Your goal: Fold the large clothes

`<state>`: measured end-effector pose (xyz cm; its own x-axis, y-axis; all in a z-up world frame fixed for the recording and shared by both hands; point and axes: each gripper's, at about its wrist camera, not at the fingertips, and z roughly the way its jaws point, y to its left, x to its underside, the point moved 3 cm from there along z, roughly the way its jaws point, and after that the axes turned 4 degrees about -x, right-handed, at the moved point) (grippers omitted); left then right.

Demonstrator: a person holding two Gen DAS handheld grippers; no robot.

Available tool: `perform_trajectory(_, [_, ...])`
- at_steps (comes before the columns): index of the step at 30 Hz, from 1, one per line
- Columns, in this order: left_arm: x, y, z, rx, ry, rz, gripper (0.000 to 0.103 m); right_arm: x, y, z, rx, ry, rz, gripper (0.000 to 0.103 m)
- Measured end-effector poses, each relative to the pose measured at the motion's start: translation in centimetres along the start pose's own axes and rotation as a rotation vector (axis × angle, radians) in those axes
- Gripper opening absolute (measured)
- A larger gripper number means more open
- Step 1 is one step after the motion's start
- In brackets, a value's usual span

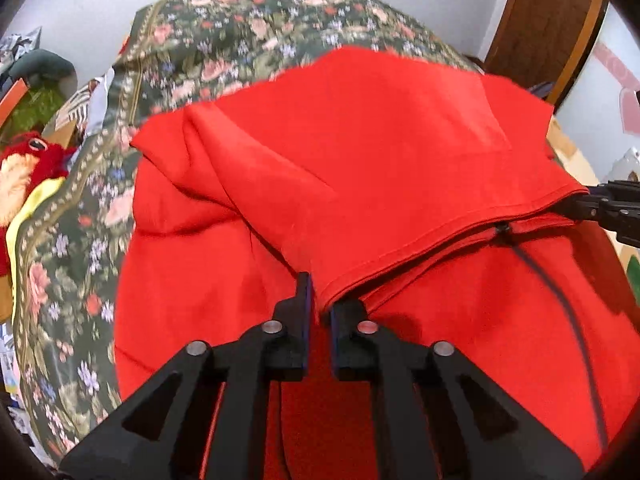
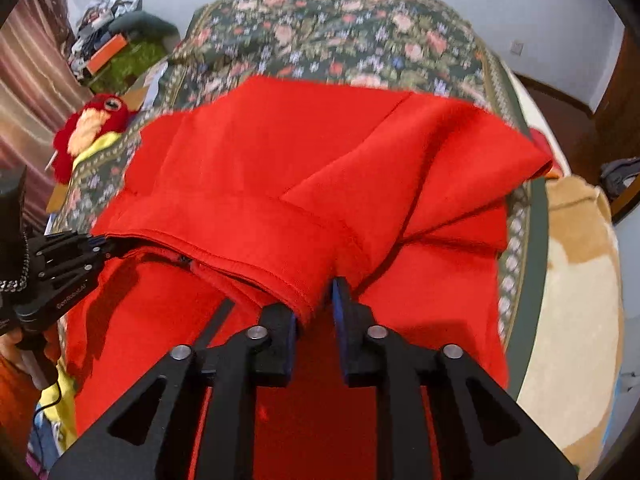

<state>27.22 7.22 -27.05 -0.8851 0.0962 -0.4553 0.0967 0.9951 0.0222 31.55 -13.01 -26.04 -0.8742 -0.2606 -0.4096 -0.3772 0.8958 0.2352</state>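
A red garment [image 1: 360, 152] is lying half-folded on a floral bedspread [image 1: 248, 24], its hemmed edge being pinched at either end by the left tongs [image 1: 320, 304] and right tongs [image 2: 316, 304], both clamped on cloth.

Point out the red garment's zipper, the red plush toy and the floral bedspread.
zipper [image 1: 500, 229]: left wrist view, on the dark slider under the folded hem.
red plush toy [image 2: 96, 120]: right wrist view, on its head.
floral bedspread [image 2: 340, 36]: right wrist view, bare patterned part behind the garment.

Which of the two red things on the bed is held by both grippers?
The red garment, its hem pinched at both ends; the red plush toy lies untouched at the bed's edge.
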Motion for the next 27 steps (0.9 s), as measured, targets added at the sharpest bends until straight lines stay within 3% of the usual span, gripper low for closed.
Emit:
perform_trajectory(3, [0.9, 0.5, -0.2, -0.024, 0.025, -0.006, 0.041, 1.0, -0.4, -0.2, 0.008, 0.035, 0.008, 0.049])
perform_trajectory(5, [1.4, 1.0, -0.5, -0.029, 0.036, -0.014, 0.052, 1.4, -0.6, -0.6, 0.009, 0.037, 0.002, 0.057])
perform_trajectory(9, [2.5, 2.4, -1.1, 0.003, 0.081, -0.033, 0.053, 2.0, -1.7, -2.1, 0.013, 0.036, 0.013, 0.057])
perform_trajectory(13, [2.4, 4.7, -2.7, 0.013, 0.053, -0.083, 0.054, 1.7, -3.3, -3.7, -0.002, -0.014, 0.082, 0.058])
perform_trajectory(16, [1.1, 7.3, -3.8, 0.019, 0.008, -0.175, 0.062, 0.7, -4.9, -4.9, -0.004, -0.08, 0.147, 0.061])
perform_trajectory(20, [-1.3, 11.8, -3.6, 0.035, -0.039, -0.333, 0.064, -0.6, -6.5, -5.6, -0.002, -0.152, 0.224, 0.07])
perform_trajectory(27, [-4.4, 17.4, 1.9, 0.219, -0.028, -0.512, 0.064, -2.8, -10.7, -3.2, -0.032, -0.164, 0.356, 0.071])
